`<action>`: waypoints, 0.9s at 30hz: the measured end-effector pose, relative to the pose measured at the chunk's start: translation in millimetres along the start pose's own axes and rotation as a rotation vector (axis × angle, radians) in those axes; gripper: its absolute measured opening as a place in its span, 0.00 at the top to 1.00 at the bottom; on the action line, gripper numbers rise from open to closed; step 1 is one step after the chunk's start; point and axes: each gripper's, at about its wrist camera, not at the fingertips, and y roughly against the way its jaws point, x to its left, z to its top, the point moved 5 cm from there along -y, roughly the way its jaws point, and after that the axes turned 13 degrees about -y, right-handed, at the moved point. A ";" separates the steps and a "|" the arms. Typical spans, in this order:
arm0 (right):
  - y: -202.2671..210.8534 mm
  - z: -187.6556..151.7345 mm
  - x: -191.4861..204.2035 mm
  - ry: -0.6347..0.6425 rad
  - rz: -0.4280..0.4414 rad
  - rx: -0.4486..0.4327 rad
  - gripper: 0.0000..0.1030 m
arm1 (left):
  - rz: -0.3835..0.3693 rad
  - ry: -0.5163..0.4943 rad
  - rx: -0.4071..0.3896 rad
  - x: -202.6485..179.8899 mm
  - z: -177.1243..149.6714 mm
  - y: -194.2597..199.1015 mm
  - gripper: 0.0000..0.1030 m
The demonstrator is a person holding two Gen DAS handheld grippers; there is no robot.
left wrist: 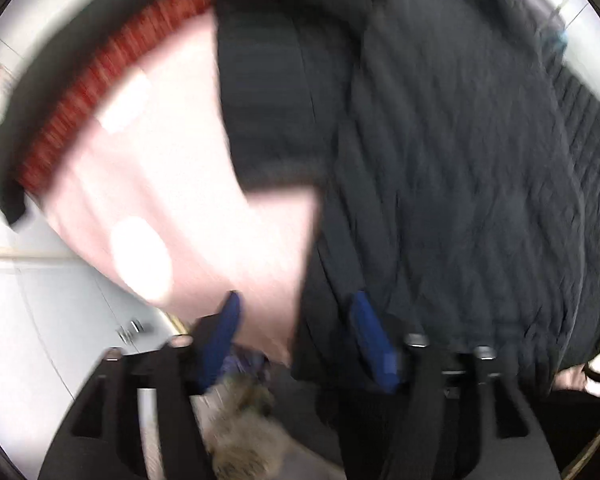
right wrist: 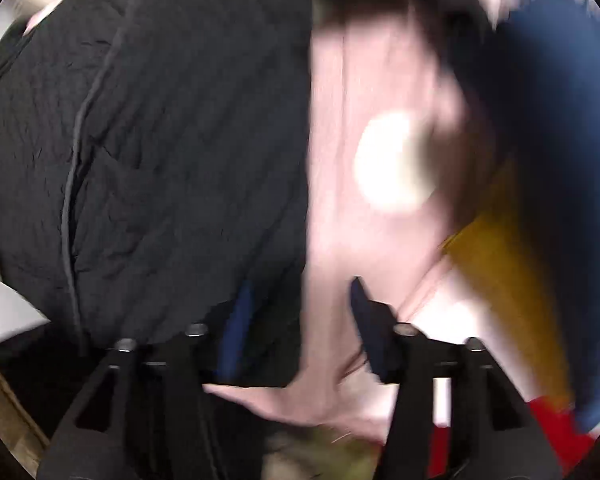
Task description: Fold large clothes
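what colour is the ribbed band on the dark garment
Red ribbed band edging the dark garment; clearest in the left wrist view.

One dark quilted fabric garment (left wrist: 460,160), one pale pink cloth (left wrist: 172,208), and one red ribbed knit band (left wrist: 100,80) show. The right view adds one blue cloth (right wrist: 548,120), one mustard-yellow cloth (right wrist: 508,272) and one bright red cloth (right wrist: 548,432).

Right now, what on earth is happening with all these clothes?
A person holding a gripper in each hand is folding laundry. The left gripper and right gripper both sit with fingers apart at the edge where a dark quilted jacket meets pale pink fabric. Both views are blurred, so any grip is unclear.
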 end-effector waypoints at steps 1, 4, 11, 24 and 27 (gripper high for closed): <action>16.4 9.3 9.5 0.059 -0.006 -0.069 0.26 | 0.023 -0.008 -0.063 0.1 11.3 14.6 0.28; 31.2 25.9 43.5 0.160 0.025 -0.131 0.19 | 0.020 -0.078 -0.162 -19.4 42.6 33.8 0.20; -30.0 50.0 129.4 0.329 0.020 0.009 0.19 | -0.104 -0.298 -0.106 -120.8 84.1 -11.8 0.19; -101.9 38.6 135.4 0.243 -0.011 0.095 0.04 | -0.094 -0.241 0.062 -150.1 101.4 -96.8 0.05; -107.4 39.3 134.5 0.239 0.008 0.102 0.04 | -0.086 -0.219 0.086 -156.0 104.4 -101.5 0.05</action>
